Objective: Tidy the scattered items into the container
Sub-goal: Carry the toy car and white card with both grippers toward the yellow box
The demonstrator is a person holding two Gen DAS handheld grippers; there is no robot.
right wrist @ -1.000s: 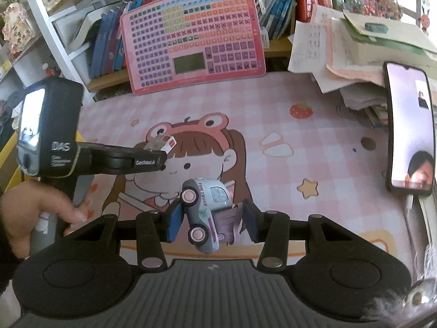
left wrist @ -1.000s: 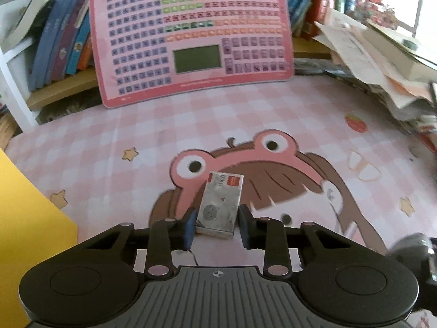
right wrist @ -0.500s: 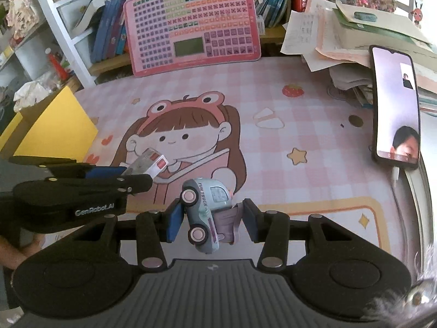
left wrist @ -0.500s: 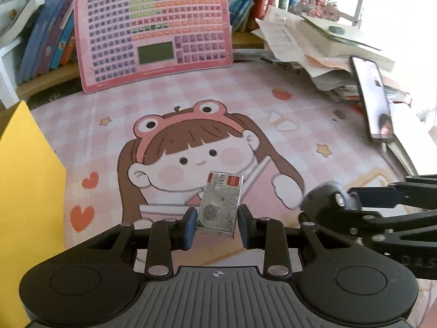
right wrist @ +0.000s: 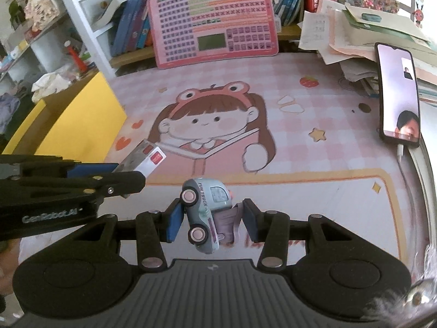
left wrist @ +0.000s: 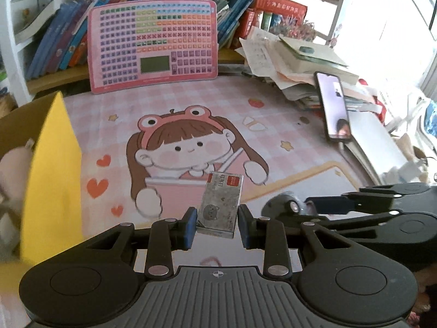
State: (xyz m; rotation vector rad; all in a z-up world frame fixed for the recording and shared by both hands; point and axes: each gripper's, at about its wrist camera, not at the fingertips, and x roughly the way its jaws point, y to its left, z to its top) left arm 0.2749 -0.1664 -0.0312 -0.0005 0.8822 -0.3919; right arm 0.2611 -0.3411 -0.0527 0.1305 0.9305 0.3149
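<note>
We see a small grey box (left wrist: pixel 220 203) with a red label at its far end and a little cartoon face on top, clamped between the pads of the left gripper (left wrist: pixel 217 228) and sticking out forward above the pink desk mat (left wrist: pixel 286 125). Our right gripper (right wrist: pixel 210 222) is closed on a pale blue toy truck (right wrist: pixel 204 213) with pink wheels, tipped on its side between the pads. The yellow box (left wrist: pixel 52 180) stands just left of the left gripper.
</note>
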